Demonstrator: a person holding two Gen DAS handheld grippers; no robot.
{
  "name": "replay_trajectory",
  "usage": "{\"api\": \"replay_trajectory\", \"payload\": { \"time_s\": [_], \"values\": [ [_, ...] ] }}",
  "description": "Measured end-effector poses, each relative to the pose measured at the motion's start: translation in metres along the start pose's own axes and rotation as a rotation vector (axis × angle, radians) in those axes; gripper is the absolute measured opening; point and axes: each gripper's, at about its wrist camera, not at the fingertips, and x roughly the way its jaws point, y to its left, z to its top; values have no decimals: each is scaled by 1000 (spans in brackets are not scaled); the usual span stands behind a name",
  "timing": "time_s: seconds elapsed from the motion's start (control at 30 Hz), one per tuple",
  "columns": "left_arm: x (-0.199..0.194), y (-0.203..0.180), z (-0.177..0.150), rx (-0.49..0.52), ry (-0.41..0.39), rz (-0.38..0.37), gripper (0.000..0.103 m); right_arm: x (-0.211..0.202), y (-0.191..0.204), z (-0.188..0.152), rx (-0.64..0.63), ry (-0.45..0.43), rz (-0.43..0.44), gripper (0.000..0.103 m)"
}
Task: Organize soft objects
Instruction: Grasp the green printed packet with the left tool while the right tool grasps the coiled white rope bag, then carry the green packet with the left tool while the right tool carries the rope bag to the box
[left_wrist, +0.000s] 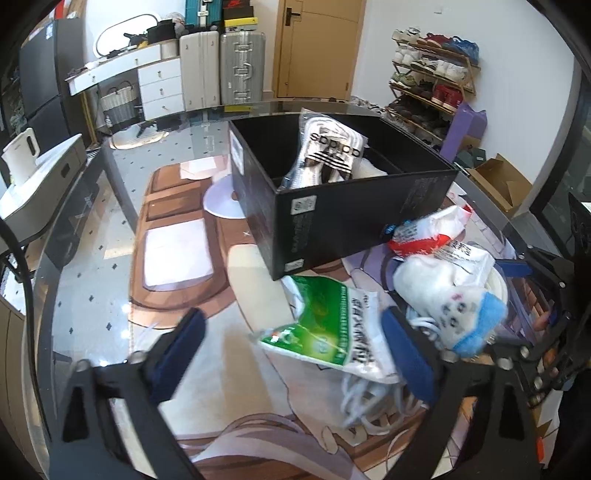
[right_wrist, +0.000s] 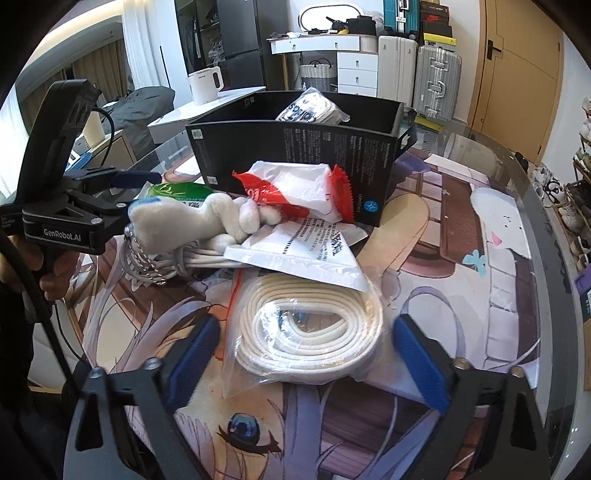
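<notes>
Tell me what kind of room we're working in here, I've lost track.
Most likely a lived-in home, a bedroom or entry area: a shoe rack full of shoes by a wooden door, suitcases against the wall, and a white dresser. The work surface is a glass table.

Glass table (right_wrist: 517, 177) carries printed mat (right_wrist: 443, 258); on mat: black box (right_wrist: 295, 155), bagged rope coil (right_wrist: 306, 332), packets.

We hold our left gripper (left_wrist: 291, 354) tilted downward, its blue-padded jaws spread apart and pressing on nothing. Our right gripper (right_wrist: 306, 354) tilts down likewise, jaws wide (the pads clear of contact). Our left hand (right_wrist: 40, 269) grips its handle.
</notes>
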Motion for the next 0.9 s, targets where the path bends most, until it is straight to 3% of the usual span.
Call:
{"api": "replay_trajectory", "payload": {
  "time_s": [0.03,0.13,0.23,0.47,0.9],
  "values": [
    [0,-1,0,5,0,-6,84,-1,-1,0,1,-1,3,85],
    [-1,-5,-2,32,6,-34,64,-3,-2,-1,-3,0,3,80],
    [-1,-12,-6,69,13,-20,57,-4,-2,0,-9,2,5,78],
    [-5,-6,-10,47,6,-33,50,-8,-2,-2,-18,3,12,75],
    [-24,10,-15,-13,-51,-40,49,-25,4,-6,-72,-10,3,68]
  ]
}}
